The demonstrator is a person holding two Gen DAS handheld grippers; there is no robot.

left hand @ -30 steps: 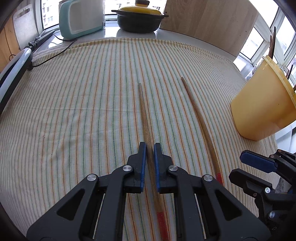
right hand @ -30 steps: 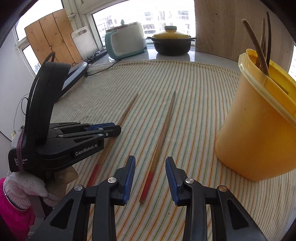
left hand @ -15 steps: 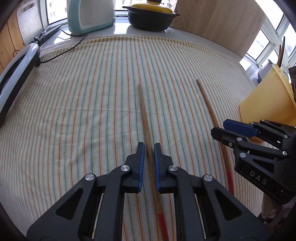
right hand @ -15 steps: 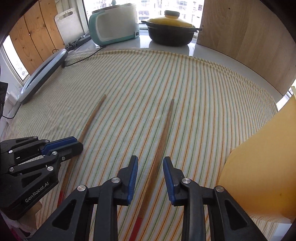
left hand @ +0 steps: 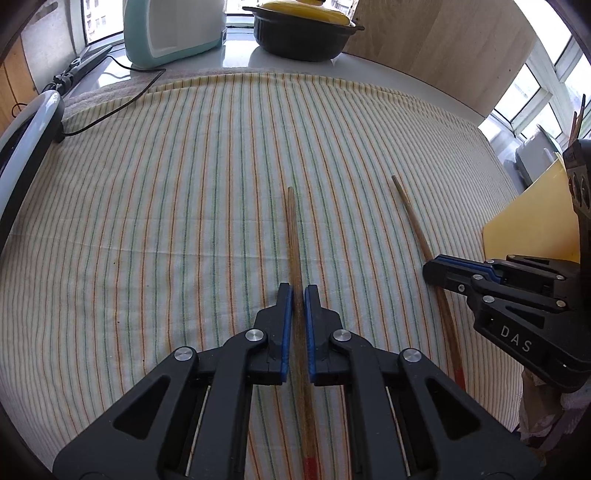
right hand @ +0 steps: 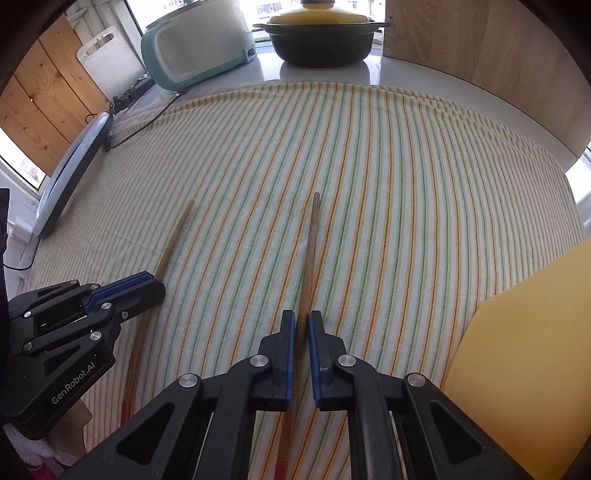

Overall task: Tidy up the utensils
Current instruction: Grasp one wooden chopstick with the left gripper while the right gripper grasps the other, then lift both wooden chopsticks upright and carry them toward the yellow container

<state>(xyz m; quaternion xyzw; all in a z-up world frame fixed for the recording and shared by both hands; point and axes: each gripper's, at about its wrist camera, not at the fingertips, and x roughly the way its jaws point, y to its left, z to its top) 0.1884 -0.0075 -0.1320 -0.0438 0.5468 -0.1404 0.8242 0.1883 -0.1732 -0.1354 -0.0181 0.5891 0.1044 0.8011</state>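
Note:
Two long wooden chopsticks with red ends lie side by side on a striped cloth (left hand: 177,192). In the left wrist view my left gripper (left hand: 298,290) is closing its jaws on the left chopstick (left hand: 293,236), pads against its sides. My right gripper (right hand: 301,317) is closing on the right chopstick (right hand: 312,240), which runs between its pads. Each view shows the other tool: the right gripper (left hand: 430,267) over the right chopstick (left hand: 417,225), the left gripper (right hand: 159,288) over the left chopstick (right hand: 173,243). A yellow utensil bucket (right hand: 524,354) stands at the right.
At the back stand a black pot with a yellow lid (left hand: 303,37), a teal appliance (left hand: 173,29) with its cable, and a wooden board (left hand: 443,48). A flat white-rimmed device (left hand: 22,147) lies along the left edge. The bucket (left hand: 532,229) holds several utensils.
The right gripper moved left and down over the right chopstick and closed its jaws onto it. The left gripper stayed around the left chopstick and shifted slightly forward.

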